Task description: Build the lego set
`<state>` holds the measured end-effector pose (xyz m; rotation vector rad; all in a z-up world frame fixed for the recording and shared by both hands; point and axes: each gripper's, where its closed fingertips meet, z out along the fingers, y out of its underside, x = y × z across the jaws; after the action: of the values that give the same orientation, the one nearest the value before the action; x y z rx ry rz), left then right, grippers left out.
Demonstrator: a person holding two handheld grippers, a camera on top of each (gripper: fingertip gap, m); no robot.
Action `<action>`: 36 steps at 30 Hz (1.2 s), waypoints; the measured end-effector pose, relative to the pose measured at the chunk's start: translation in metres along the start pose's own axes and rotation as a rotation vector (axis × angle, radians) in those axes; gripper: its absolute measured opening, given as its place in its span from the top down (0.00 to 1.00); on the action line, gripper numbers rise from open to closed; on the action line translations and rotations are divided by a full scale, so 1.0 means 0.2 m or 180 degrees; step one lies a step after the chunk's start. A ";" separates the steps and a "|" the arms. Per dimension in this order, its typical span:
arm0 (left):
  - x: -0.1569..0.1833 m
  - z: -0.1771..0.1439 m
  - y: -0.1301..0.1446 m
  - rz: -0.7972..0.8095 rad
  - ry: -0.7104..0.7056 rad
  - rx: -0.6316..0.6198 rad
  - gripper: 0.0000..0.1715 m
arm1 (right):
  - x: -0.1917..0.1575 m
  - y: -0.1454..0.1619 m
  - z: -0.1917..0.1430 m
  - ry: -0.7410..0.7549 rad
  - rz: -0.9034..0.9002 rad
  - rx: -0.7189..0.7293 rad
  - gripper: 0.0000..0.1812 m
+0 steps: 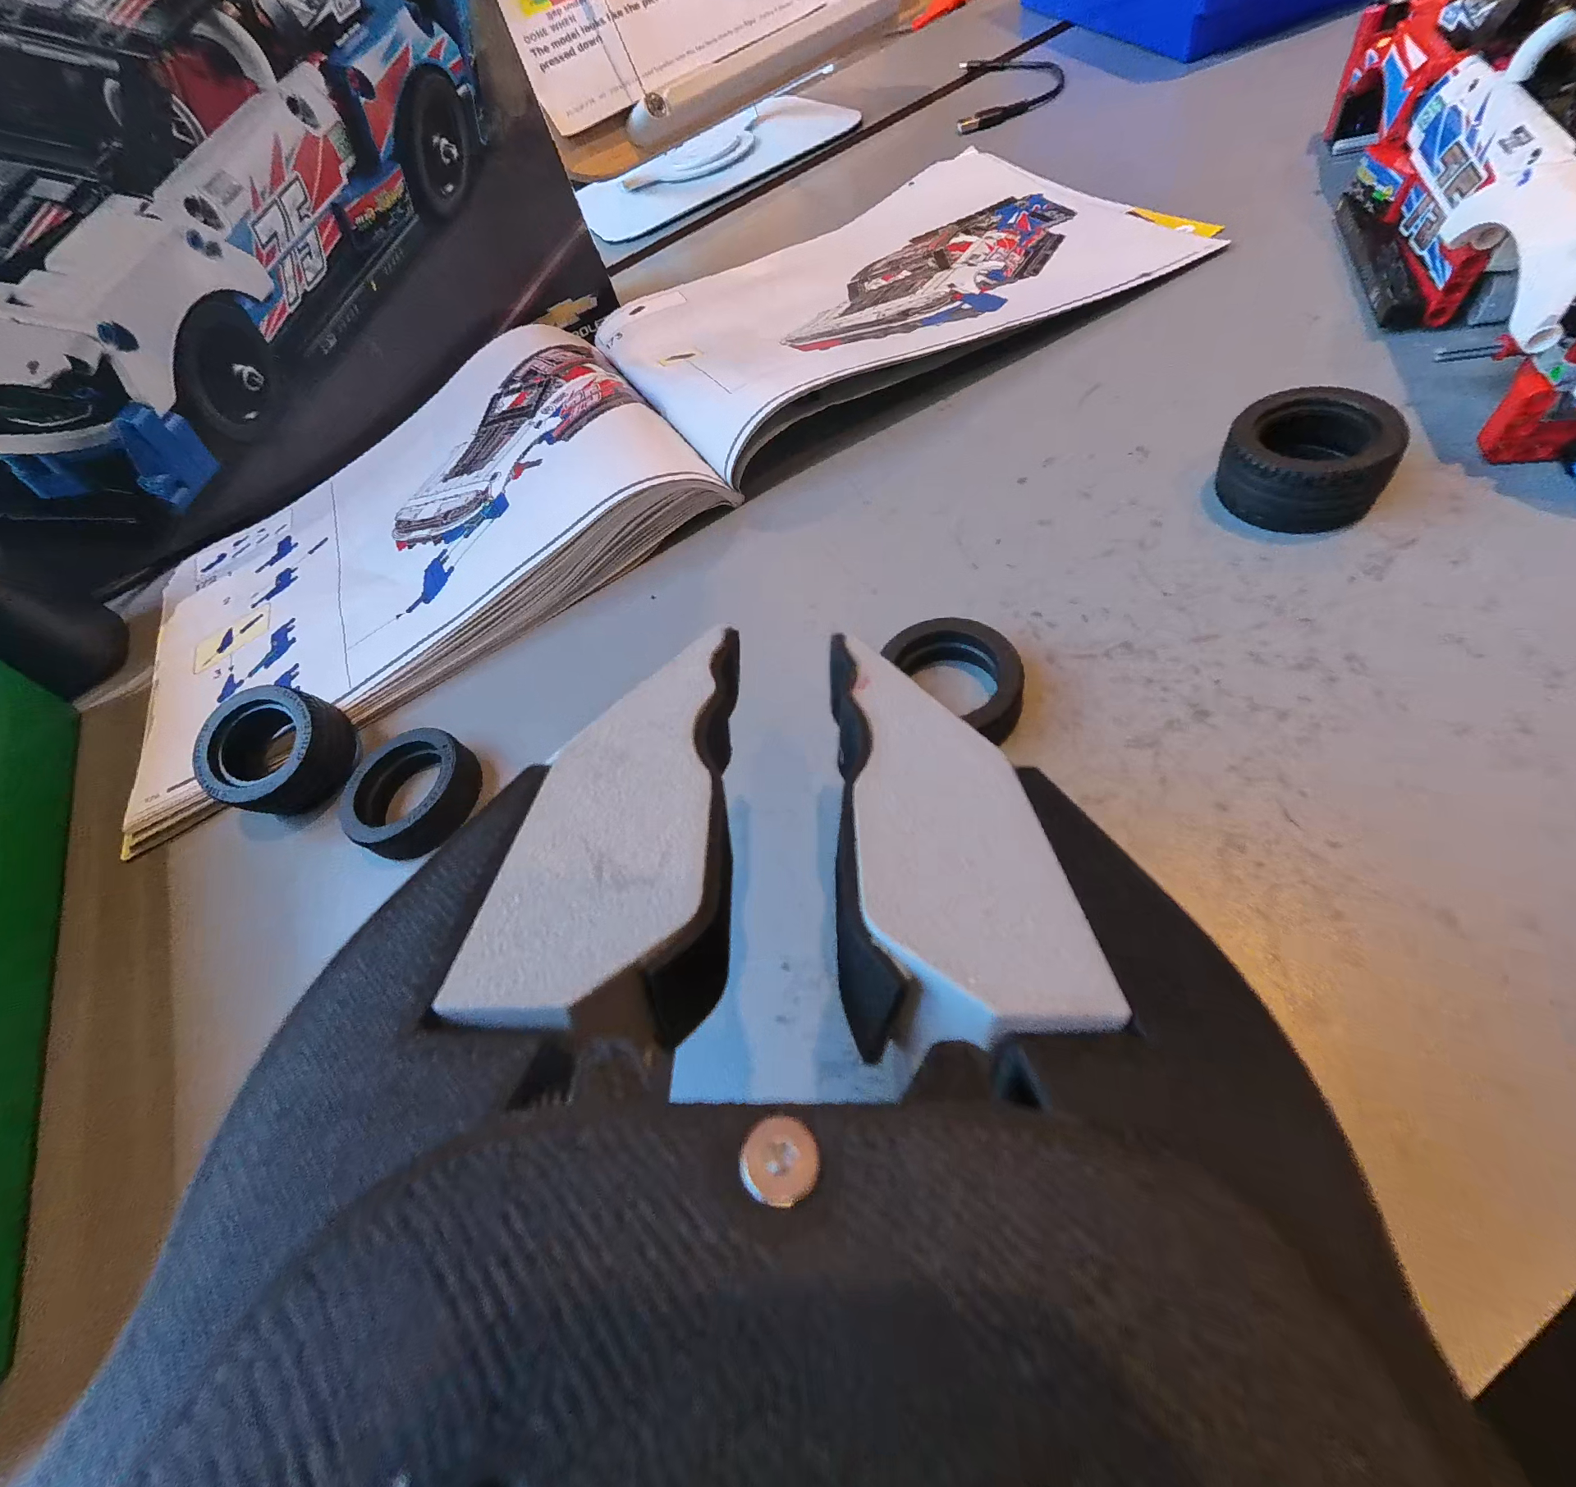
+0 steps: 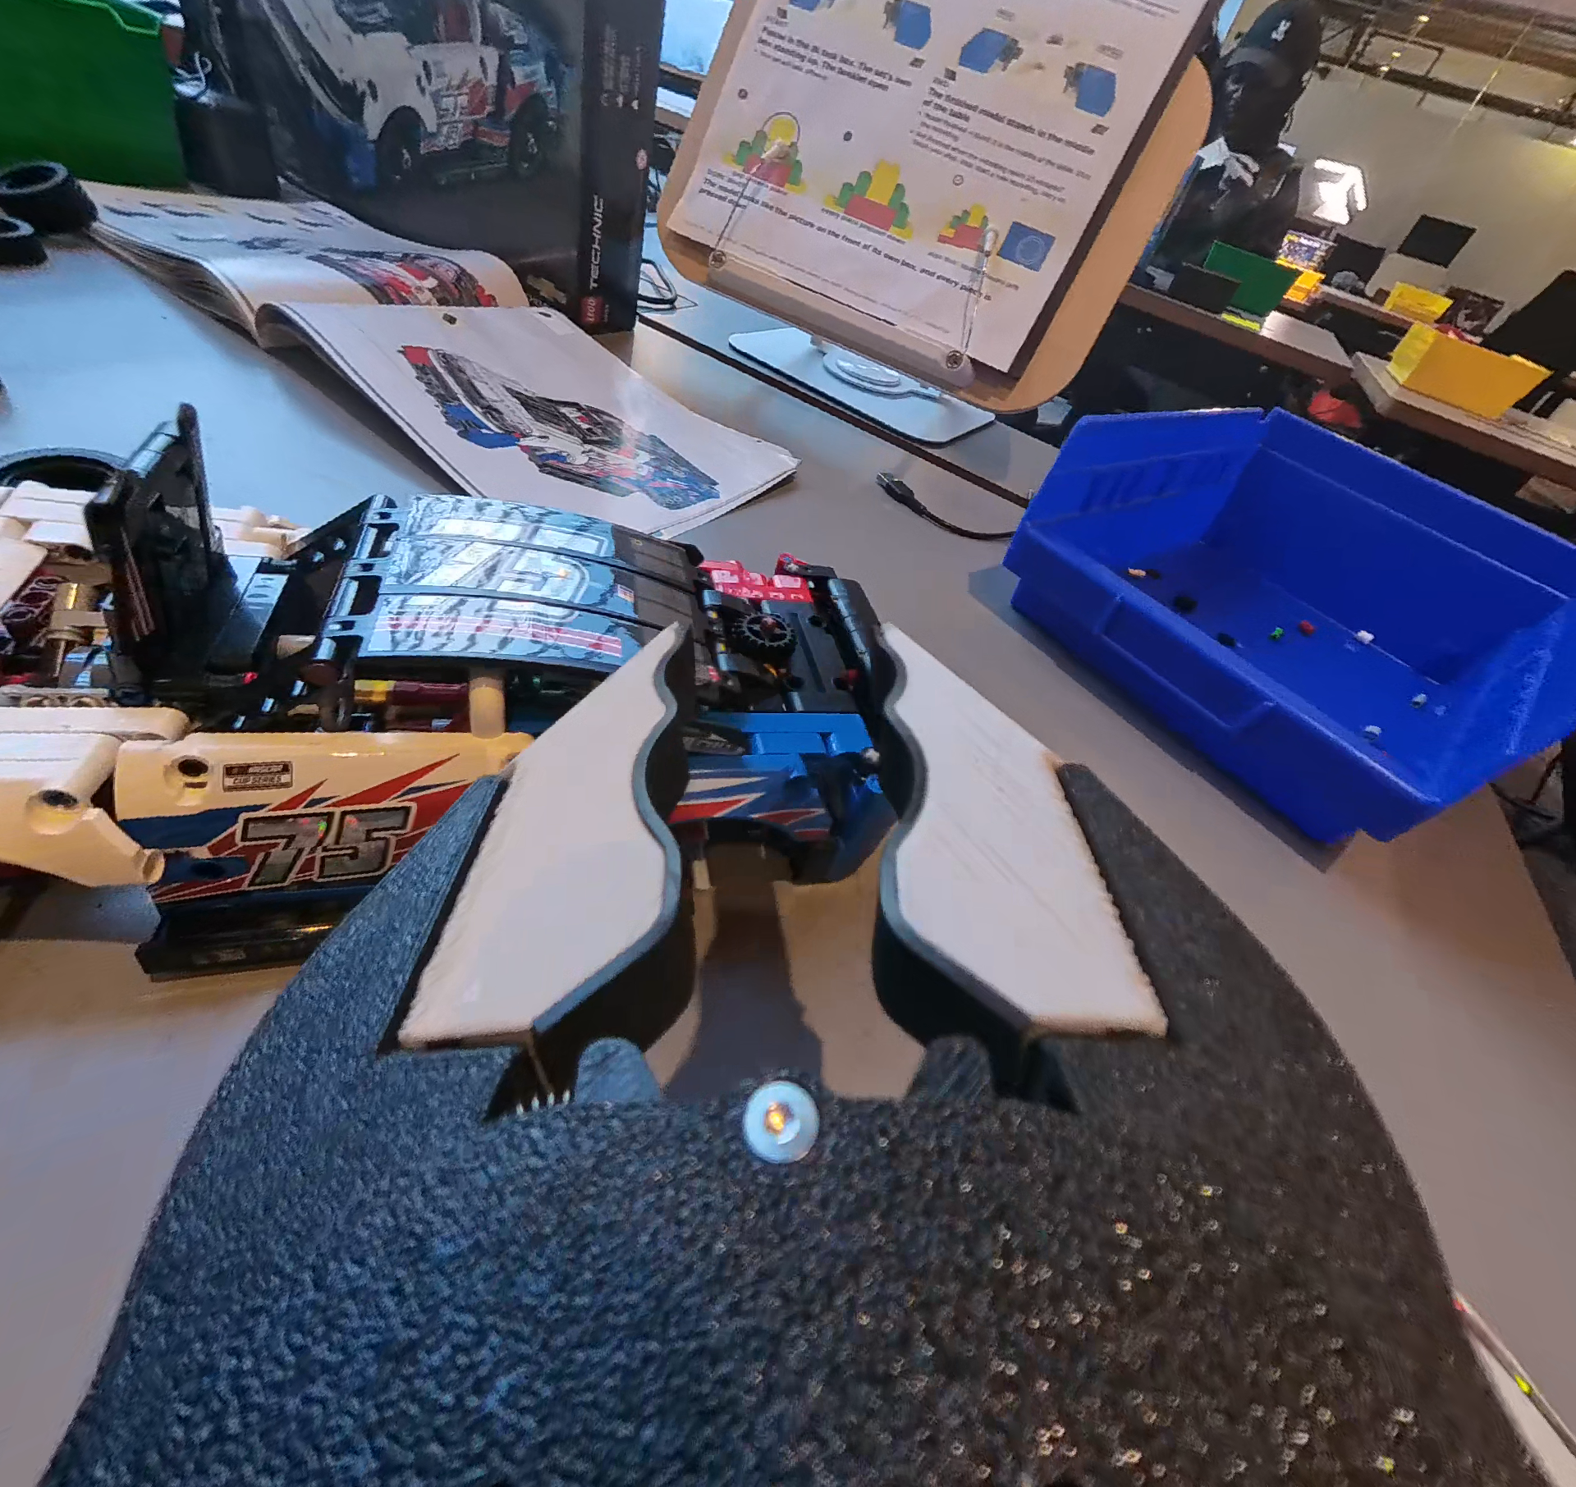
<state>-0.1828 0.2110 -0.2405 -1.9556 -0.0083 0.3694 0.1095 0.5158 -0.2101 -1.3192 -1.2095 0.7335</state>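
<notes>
Left gripper (image 1: 783,651) hovers over grey table (image 1: 1109,764), jaws narrowly parted, nothing between them. Right gripper (image 2: 780,645) spread wide, empty, its fingers flanking the blue rear end of the lego car (image 2: 426,679), contact unclear. Car lies on the table, partly built, no wheels fitted. Set box (image 1: 256,210) stands behind open instruction booklet (image 1: 529,465). Blue bin (image 2: 1296,636) to the car's right holds a few tiny pieces. 4 black tyres loose: 1 large (image 1: 1311,470), 1 (image 1: 959,676) just beside the left fingertips, 2 (image 1: 273,751) (image 1: 411,791) at the booklet's corner.
</notes>
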 end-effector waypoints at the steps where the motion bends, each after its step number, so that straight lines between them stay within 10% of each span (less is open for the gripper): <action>1: 0.00 0.00 0.00 0.0001 0.0000 0.0013 0.89 | -0.01 0.00 0.00 -0.0009 -0.0020 0.0005 0.78; 18: 0.02 -0.02 -0.02 -0.0118 0.0197 0.0090 0.88 | 0.01 0.05 0.03 0.0111 -0.0101 -0.0208 0.79; 23: -0.03 0.04 -0.09 -0.0519 0.0223 0.0239 0.75 | 0.05 0.06 0.04 0.0230 -0.0083 -0.0264 0.79; 30: 0.00 0.37 -0.41 -0.0577 0.0630 0.0231 0.48 | 0.10 0.06 0.02 0.0304 0.0073 -0.0220 0.79; 36: 0.15 0.80 -0.38 -0.0200 0.1222 -0.0491 0.49 | 0.09 0.05 0.02 0.0278 0.0059 -0.0207 0.79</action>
<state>-0.1831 0.3912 -0.2366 -2.1456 0.1532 -0.0539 0.1131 0.5359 -0.2169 -1.4036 -1.1609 0.6476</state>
